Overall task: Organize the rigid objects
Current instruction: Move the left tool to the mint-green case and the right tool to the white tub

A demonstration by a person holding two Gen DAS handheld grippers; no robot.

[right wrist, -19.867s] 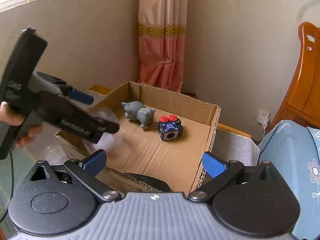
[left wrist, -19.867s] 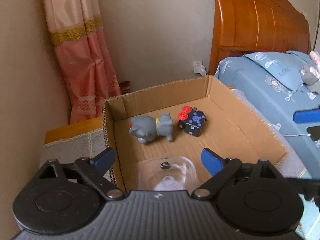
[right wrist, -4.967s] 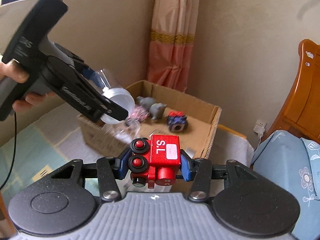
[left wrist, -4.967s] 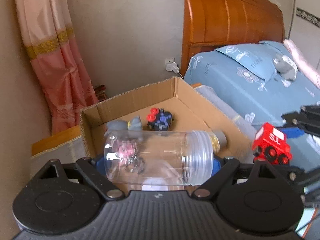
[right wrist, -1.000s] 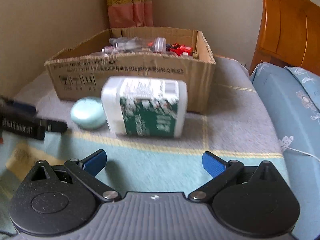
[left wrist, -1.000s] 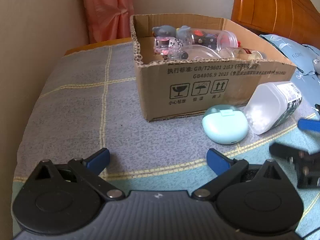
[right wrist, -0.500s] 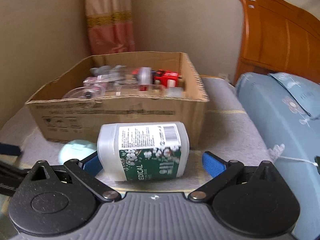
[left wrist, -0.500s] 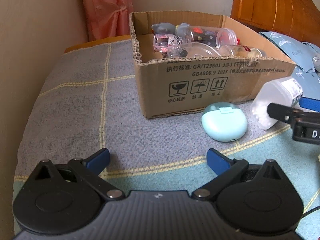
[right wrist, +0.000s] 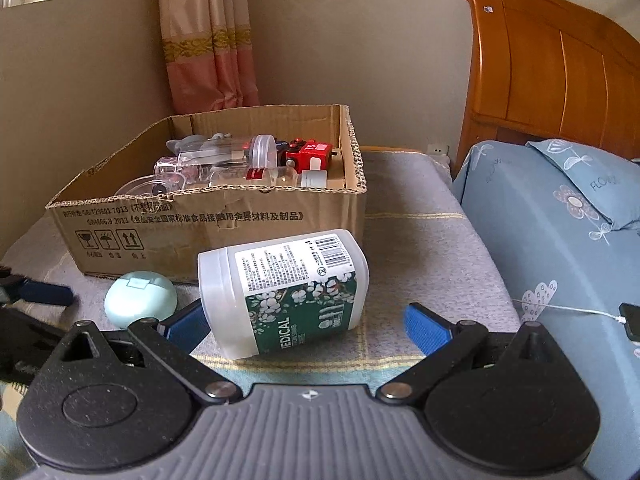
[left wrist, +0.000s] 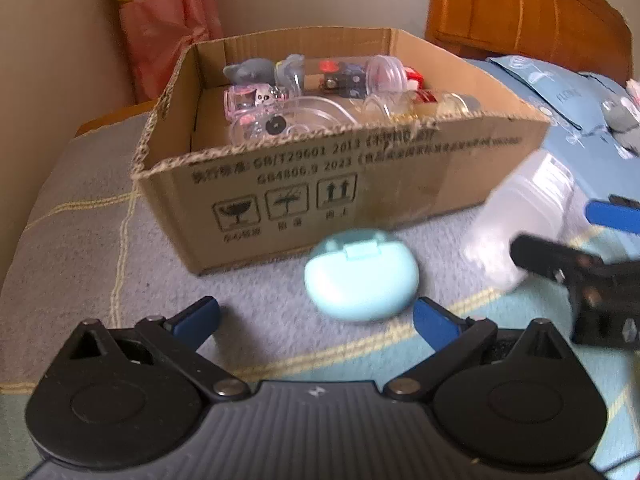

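A cardboard box (left wrist: 304,188) (right wrist: 224,220) holds a grey toy, a red toy train (right wrist: 310,154), clear jars and other small items. A mint green case (left wrist: 360,274) (right wrist: 140,298) lies on the blanket in front of it. My left gripper (left wrist: 316,320) is open, just short of the case. A white tub with a green label (right wrist: 286,292) (left wrist: 524,220) lies tilted between the fingers of my right gripper (right wrist: 306,324), which is open around it.
A grey checked blanket (right wrist: 416,240) covers the surface. A bed with blue bedding (right wrist: 560,216) and a wooden headboard (right wrist: 560,64) stands on the right. A pink curtain (right wrist: 208,36) hangs behind the box. A phone on a cable (right wrist: 630,320) lies on the bed.
My left gripper has moved forward up to the mint case. My right gripper has stayed around the white tub, which now sits tilted.
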